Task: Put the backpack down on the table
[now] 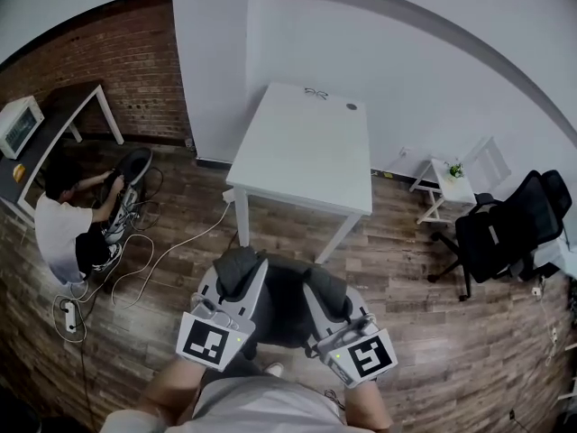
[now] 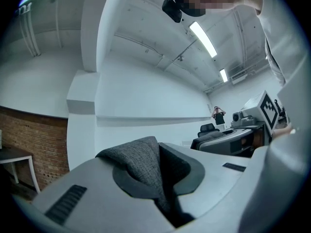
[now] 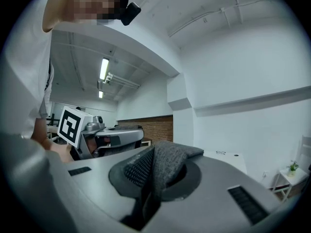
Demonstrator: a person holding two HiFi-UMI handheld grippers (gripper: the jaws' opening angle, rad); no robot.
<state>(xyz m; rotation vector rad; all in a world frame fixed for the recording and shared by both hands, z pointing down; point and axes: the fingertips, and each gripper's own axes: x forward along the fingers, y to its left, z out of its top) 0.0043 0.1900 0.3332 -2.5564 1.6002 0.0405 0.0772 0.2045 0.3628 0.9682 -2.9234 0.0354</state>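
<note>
Hanging between the two hand-held grippers, the backpack (image 1: pixel 284 312) is held up in front of the person's body, above the wooden floor (image 1: pixel 424 332) and well short of the white table (image 1: pixel 302 152). It has not yet been set down. One shoulder strap is taken on each side, probably so that the load is shared and the bag stays level and square to the table on the way to it. Both grippers are pointed level toward the table, which keeps the straps drawn up and the bag's body slung low between them.

The left gripper (image 1: pixel 242 276) is pressed nearly together on the grey woven left strap (image 2: pixel 138 159); a fold of that fabric is pinched between the jaws and stands up out of them. The right gripper (image 1: pixel 325 287) is likewise closed tight on the right strap (image 3: pixel 167 161), whose mesh underside is seen beside the woven face. Nothing else is touched by either gripper.

The near part of the tabletop is bare; only a pair of glasses (image 1: pixel 315 92) and a small dark round object (image 1: pixel 351 106) lie near its far edge, so room for the bag appears to be left at the front.
</note>
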